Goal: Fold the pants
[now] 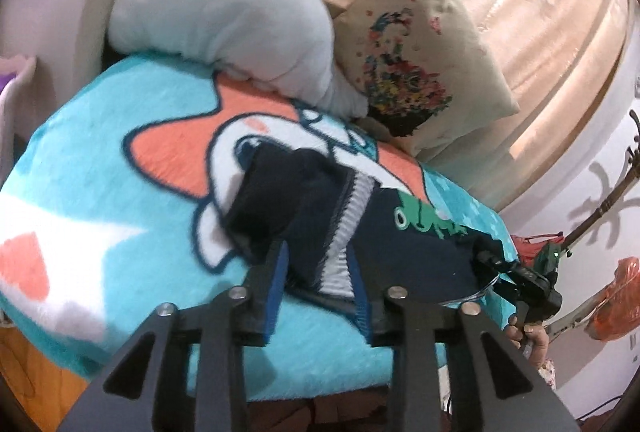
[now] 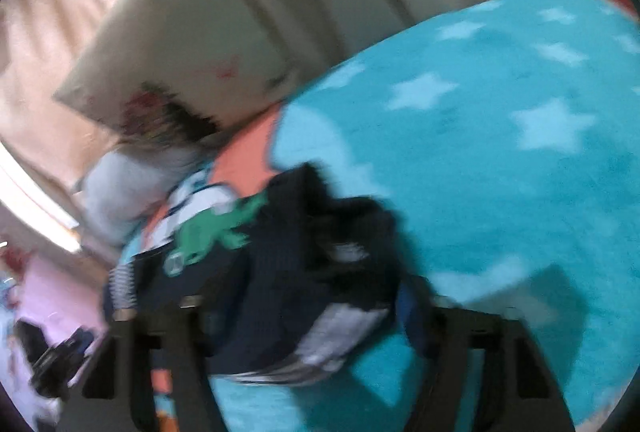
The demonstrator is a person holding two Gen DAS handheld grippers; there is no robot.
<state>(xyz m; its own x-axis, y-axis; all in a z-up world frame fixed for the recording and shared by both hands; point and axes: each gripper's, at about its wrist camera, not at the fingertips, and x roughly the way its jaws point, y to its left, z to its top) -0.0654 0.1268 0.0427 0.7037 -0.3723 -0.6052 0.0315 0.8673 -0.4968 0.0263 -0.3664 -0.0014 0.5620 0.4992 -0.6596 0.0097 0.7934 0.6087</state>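
Small navy pants (image 1: 420, 244) with a green dinosaur print and a grey striped waistband lie bunched on a turquoise blanket (image 1: 120, 160). My left gripper (image 1: 318, 264) is shut on the waistband between its blue pads. The right gripper (image 1: 516, 272) shows at the pants' right end, shut on the cloth. The right wrist view is blurred: the pants (image 2: 272, 272) fill the gap of my right gripper (image 2: 304, 328), with striped waistband cloth between the fingers.
A grey plush toy (image 1: 224, 20) and a cream printed pillow (image 1: 420, 60) lean against a beige curtain (image 1: 540, 12) at the back. The blanket's front edge (image 1: 224, 376) drops off below my left gripper. A coat rack (image 1: 612, 192) stands at the right.
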